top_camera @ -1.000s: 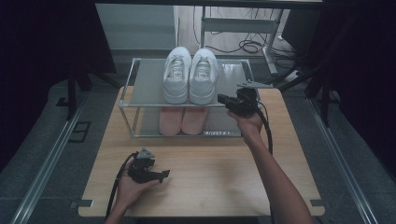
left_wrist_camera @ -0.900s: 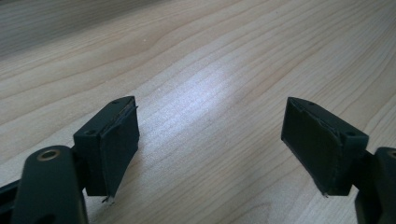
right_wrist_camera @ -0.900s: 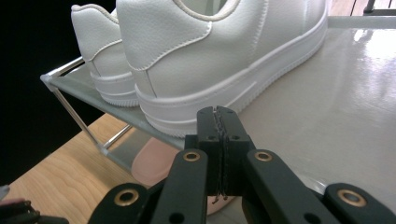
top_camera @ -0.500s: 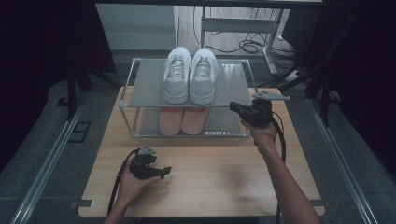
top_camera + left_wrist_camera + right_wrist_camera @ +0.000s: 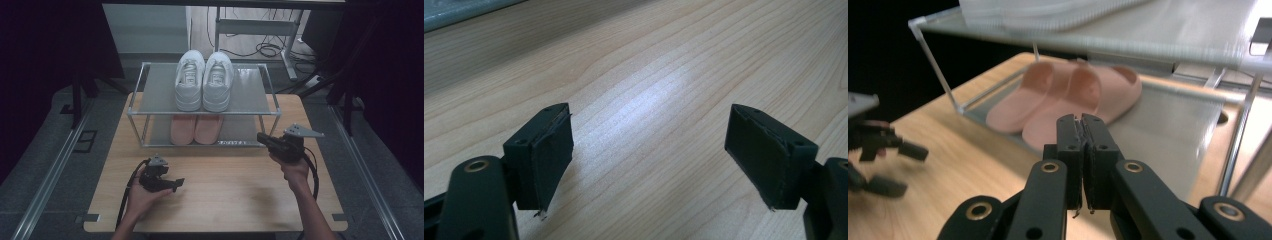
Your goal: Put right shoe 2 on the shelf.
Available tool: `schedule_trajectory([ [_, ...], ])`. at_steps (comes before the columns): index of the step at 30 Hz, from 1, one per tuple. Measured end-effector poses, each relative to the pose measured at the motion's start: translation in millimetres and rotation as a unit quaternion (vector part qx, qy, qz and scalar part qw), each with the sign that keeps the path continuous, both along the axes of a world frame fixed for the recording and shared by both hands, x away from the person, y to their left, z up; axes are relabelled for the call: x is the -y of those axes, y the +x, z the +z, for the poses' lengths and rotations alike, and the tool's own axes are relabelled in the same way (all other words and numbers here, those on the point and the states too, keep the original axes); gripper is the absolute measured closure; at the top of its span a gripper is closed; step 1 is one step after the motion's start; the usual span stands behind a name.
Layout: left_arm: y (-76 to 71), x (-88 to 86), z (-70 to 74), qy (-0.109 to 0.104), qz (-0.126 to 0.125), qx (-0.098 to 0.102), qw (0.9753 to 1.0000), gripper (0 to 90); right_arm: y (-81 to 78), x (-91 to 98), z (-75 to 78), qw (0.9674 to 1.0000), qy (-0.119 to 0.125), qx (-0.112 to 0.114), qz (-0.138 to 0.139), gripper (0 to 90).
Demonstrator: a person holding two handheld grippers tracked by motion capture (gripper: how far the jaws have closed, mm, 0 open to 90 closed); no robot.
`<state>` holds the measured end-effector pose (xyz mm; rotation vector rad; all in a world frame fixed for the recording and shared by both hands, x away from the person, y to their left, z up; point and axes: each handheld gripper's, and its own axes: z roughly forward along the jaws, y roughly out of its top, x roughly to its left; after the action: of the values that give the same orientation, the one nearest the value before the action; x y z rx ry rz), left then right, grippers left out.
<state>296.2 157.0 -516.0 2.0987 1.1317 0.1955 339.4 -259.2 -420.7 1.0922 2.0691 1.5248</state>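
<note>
The right gripper [image 5: 263, 138] hangs above the wooden table [image 5: 235, 200] just off the front right corner of the 2-tier shoe rack [image 5: 250, 95]; its jaws point toward the rack's lower shelf and stand pressed together with nothing between them, though they have just been parting by a sliver. In the right gripper view the closed tongs [image 5: 1081, 131] aim at the pair of pink slippers [image 5: 1068, 100], which sit side by side on the lower shelf [image 5: 1168, 135], apart from the jaws. On the top shelf, 2 white sneakers [image 5: 204, 80] stand side by side, directly above the slippers [image 5: 195, 129]. The left gripper [image 5: 176, 184] rests low over the table's near left part, held in the person's left hand [image 5: 142, 197]; in the left gripper view its jaws [image 5: 649, 160] stand wide apart over bare wood, holding nothing.
</note>
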Motion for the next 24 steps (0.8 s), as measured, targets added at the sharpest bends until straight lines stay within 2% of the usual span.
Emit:
schedule_trajectory([
  [4,-1.3,-1.5,-0.1,0.001,0.003,-0.001,1.0000,19.9,-11.0,6.0,-21.3,0.9999,-0.005,-0.009,0.002,86.3],
  [7,-2.0,-1.3,-1.2,0.002,0.006,-0.004,1.0000,19.8,-15.4,7.8,-31.0,0.9999,-0.011,-0.011,0.003,84.2],
  [14,-2.4,-1.1,-1.5,0.003,0.003,-0.004,1.0000,19.8,-26.8,9.2,-57.2,0.9992,-0.033,-0.023,0.004,67.2],
  [24,-2.3,-1.3,-2.0,0.004,0.003,-0.005,1.0000,19.8,-34.7,11.0,-81.3,0.9979,-0.046,-0.046,0.000,53.5],
])
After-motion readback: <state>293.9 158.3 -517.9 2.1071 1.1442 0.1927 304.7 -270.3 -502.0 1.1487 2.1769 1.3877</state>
